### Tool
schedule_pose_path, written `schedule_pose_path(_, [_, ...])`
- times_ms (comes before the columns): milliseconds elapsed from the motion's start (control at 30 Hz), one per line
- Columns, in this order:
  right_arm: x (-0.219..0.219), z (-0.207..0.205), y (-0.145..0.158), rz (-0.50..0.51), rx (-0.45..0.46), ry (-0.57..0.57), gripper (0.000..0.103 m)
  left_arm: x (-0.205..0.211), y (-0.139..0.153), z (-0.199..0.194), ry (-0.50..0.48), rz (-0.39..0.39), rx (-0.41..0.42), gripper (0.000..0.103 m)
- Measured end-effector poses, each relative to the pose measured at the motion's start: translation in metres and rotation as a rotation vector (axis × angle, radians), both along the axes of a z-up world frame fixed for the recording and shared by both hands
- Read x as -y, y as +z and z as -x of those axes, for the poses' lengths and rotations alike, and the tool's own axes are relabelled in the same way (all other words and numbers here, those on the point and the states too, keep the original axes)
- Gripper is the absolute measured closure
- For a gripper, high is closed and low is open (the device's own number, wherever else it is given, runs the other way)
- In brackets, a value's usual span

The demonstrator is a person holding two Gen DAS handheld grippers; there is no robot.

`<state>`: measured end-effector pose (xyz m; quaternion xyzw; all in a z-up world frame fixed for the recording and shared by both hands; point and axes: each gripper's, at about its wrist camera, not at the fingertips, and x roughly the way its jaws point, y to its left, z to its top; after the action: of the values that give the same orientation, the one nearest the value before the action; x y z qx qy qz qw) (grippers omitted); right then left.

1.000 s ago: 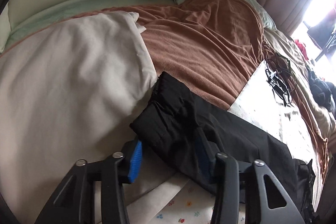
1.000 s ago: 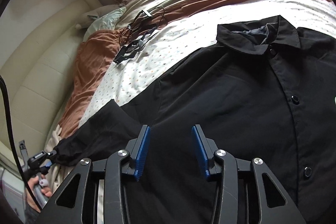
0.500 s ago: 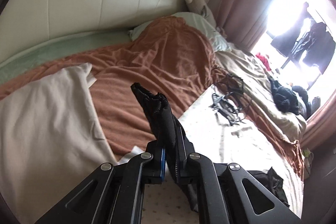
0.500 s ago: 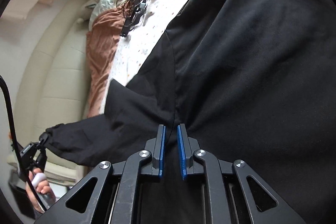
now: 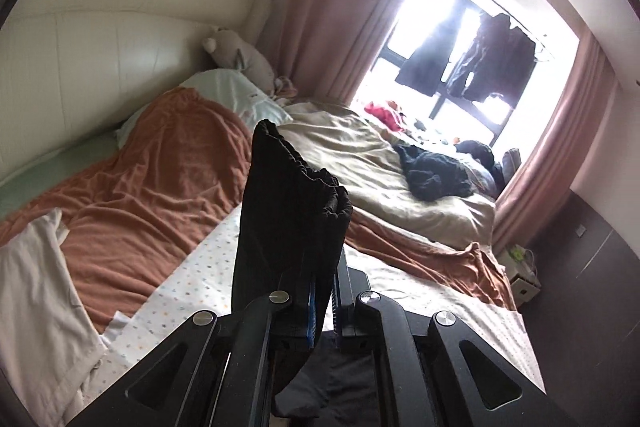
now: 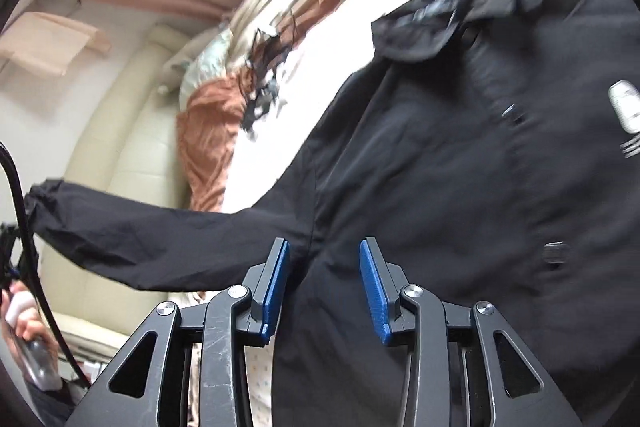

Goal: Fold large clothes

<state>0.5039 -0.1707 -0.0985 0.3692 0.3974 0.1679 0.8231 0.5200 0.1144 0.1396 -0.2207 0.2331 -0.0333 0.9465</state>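
A black button-front jacket (image 6: pixel 460 167) lies spread on the dotted bed sheet (image 5: pixel 200 279), collar (image 6: pixel 432 27) at the far end. My left gripper (image 5: pixel 324 303) is shut on its sleeve (image 5: pixel 288 211), whose gathered cuff stands up above the pads, lifted off the bed. In the right wrist view that sleeve (image 6: pixel 140 239) stretches out to the left, toward a person's hand (image 6: pixel 24 331). My right gripper (image 6: pixel 324 287) hovers over the armpit seam, its jaws opening, with fabric lying below the gap and the blue pads (image 6: pixel 276 279) not pressing on it.
A brown blanket (image 5: pixel 160 187) and a beige duvet (image 5: pixel 352 155) cover the far half of the bed. A dark clothes heap (image 5: pixel 436 175) lies near the window. A tangle of black cables (image 6: pixel 264 95) sits on the sheet. A plush toy (image 5: pixel 236 55) leans on the cream headboard (image 5: pixel 100 39).
The left gripper closed on the sleeve cuff and raised it well above the bed. The right gripper pinched the jacket near the shoulder, then spread its jaws again.
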Motion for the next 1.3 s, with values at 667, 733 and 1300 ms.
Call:
schedule_pose_path(667, [0.171, 0.073, -0.007, 0.003, -0.023, -0.354, 0.041, 0.192, 0.024, -0.032, -0.318, -0.079, -0.005, 0.097])
schedule_pose_path(733, [0.177, 0.074, -0.009, -0.011, -0.025, -0.364, 0.041, 0.208, 0.018, -0.036, -0.346, -0.076, -0.013, 0.097])
schedule_pose_path(1300, [0.242, 0.101, -0.034, -0.126, -0.084, -0.548, 0.041, 0.354, -0.097, -0.067, -0.612, -0.082, -0.278, 0.082])
